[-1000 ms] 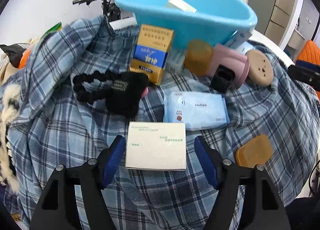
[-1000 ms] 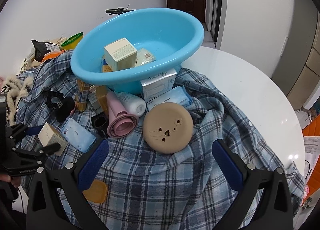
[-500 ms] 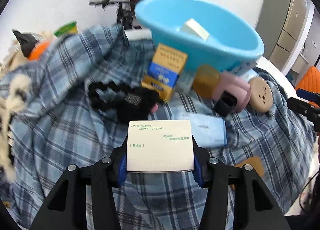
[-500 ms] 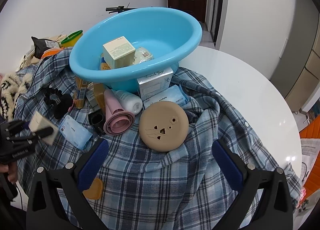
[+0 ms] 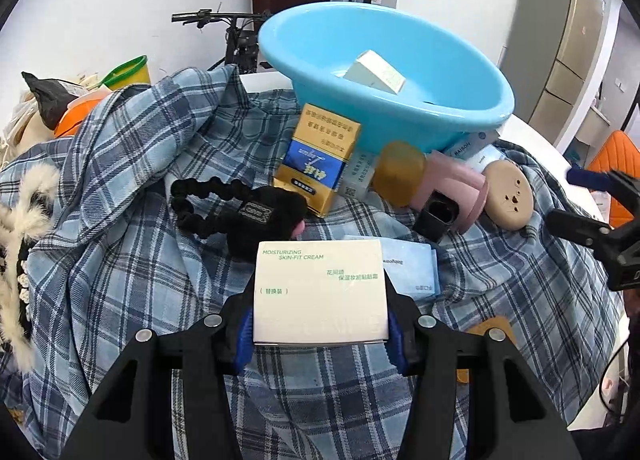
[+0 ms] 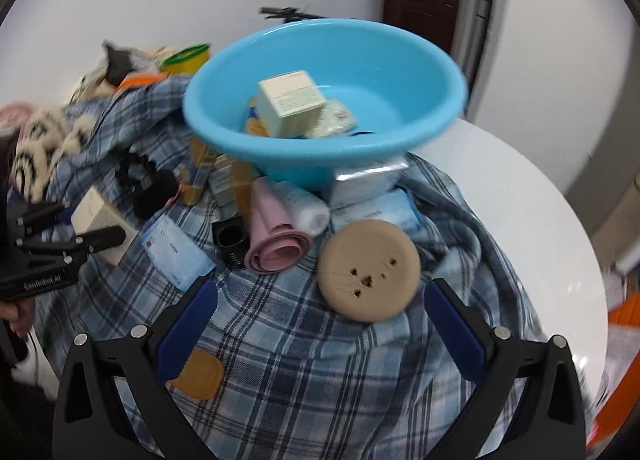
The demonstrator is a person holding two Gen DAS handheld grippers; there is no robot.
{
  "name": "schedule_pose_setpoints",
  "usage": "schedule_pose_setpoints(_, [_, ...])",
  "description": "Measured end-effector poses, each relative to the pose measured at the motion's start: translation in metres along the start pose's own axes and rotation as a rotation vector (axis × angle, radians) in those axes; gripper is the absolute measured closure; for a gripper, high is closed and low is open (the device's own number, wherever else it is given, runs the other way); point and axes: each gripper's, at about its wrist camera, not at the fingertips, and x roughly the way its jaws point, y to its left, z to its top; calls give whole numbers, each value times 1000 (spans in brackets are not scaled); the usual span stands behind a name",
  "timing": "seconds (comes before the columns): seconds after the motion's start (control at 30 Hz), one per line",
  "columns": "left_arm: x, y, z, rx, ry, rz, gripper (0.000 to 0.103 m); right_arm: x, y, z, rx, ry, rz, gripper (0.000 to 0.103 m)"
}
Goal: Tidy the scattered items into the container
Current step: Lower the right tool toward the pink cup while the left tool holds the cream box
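White walls and a dark door back my view of a round table [image 6: 520, 196] draped in a plaid shirt [image 5: 132, 260]. My left gripper [image 5: 320, 324] is clamped on the white cream box [image 5: 320, 292], lifted just clear of the cloth, in front of the blue basin [image 5: 400, 116]. My right gripper [image 6: 320, 328] gapes wide and empty, just short of the tan round disc [image 6: 370, 270]. I'd carry the box level, clear the basin's raised near rim, then let go low inside so it doesn't knock the one cube box [image 6: 290, 102] and pale packet [image 6: 334, 120] already there. Outside I count one yellow-blue carton [image 5: 320, 160], one black scrunchie [image 5: 240, 208], one pink roll [image 6: 276, 236], one disc.
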Motion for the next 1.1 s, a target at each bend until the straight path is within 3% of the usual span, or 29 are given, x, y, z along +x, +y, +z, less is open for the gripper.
schedule_pose_setpoints(0.13, [1, 0, -1, -8, 5, -11, 49, 16, 10, 4, -77, 24, 77, 0])
schedule_pose_setpoints(0.33, [3, 3, -1, -26, 12, -6, 49, 30, 19, 5, -126, 48, 101, 0])
schedule_pose_setpoints(0.6, [8, 1, -4, -22, 37, -24, 49, 49, 19, 14, -179, -20, 145, 1])
schedule_pose_setpoints(0.7, [8, 0, -5, -28, 41, -29, 49, 62, 18, 19, -201, -4, 167, 14])
schedule_pose_setpoints(0.8, [9, 1, -6, -37, 48, -29, 49, 70, 21, 19, -246, 4, 175, 15])
schedule_pose_setpoints(1.1, [11, -4, -6, -25, 69, -43, 49, 88, 36, 14, -415, 19, 86, 29])
